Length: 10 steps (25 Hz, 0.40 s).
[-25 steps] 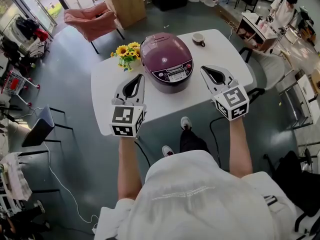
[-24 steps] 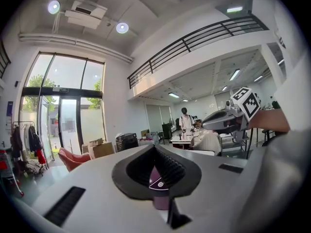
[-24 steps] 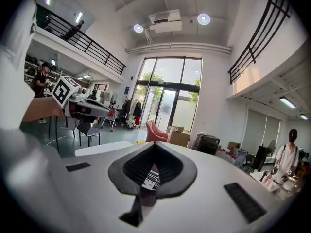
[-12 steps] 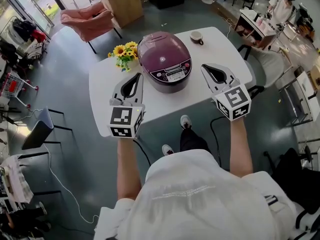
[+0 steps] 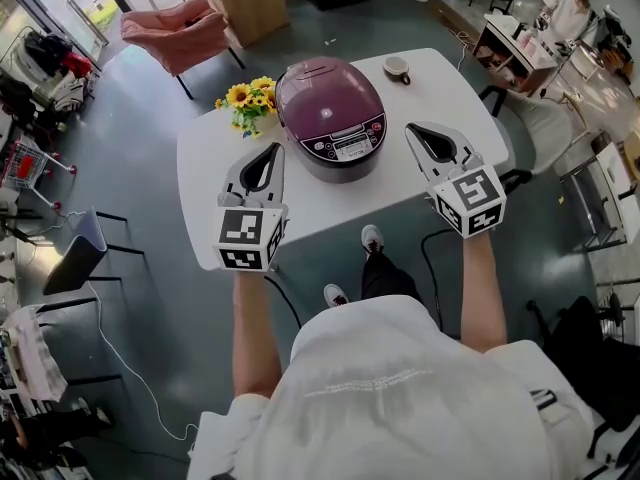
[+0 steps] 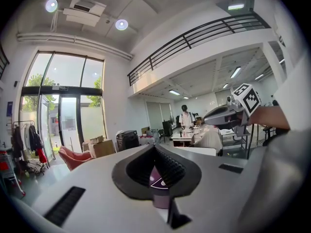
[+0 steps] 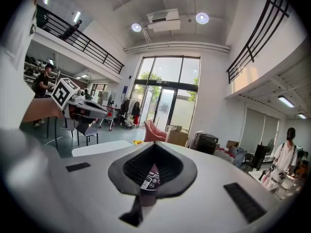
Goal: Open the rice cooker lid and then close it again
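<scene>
on the white table (image 5: 205, 183), the purple rice cooker (image 5: 330, 116) sat near the middle, lid down, control panel facing me. i held the left gripper (image 5: 272, 151) near its left side and the right gripper (image 5: 413, 131) near its right side, neither touching it. both pairs of jaws were pressed together, gripping nothing. sunflowers (image 5: 248, 103) stood just beside the cooker's left; a cup (image 5: 397, 68) sat behind it.

rice cooker (image 5: 330, 118): glossy purple plastic | table (image 5: 203, 171): smooth matt white | floor (image 5: 140, 138): polished grey
</scene>
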{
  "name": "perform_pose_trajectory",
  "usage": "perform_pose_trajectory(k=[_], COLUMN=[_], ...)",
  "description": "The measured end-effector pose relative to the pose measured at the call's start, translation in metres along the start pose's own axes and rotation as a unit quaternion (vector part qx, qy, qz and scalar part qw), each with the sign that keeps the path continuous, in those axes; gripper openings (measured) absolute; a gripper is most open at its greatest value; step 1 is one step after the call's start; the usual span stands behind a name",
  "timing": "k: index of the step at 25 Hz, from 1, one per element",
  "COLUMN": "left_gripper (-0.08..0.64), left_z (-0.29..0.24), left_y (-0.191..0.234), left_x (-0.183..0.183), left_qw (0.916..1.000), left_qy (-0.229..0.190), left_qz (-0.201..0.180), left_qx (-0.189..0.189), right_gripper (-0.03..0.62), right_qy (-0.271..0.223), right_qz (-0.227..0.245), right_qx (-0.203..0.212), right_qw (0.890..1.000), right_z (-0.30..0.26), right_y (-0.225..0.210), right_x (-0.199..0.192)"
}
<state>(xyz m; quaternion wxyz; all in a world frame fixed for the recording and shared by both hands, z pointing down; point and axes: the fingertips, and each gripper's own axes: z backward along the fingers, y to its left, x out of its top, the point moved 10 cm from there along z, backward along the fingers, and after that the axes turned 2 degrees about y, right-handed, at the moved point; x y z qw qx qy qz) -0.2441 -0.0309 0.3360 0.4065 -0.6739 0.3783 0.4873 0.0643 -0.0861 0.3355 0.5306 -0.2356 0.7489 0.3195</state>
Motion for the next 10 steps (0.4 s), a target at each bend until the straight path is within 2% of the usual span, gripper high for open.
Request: perform_pose_trajectory(k=[10], left_gripper=[0.015], left_z=[-0.0049], left_y=[0.0044], left_x=[-0.0006], left_qw=[1.0000], left_qy=[0.000], left_qz=[-0.002], left_qx=[-0.005], right_gripper=[0.026], right_qy=[0.010], right_qz=[0.009], right_qx=[-0.008], right_qw=[1.000], right_z=[-0.0031], right_y=[-0.0054], right_x=[-0.0032])
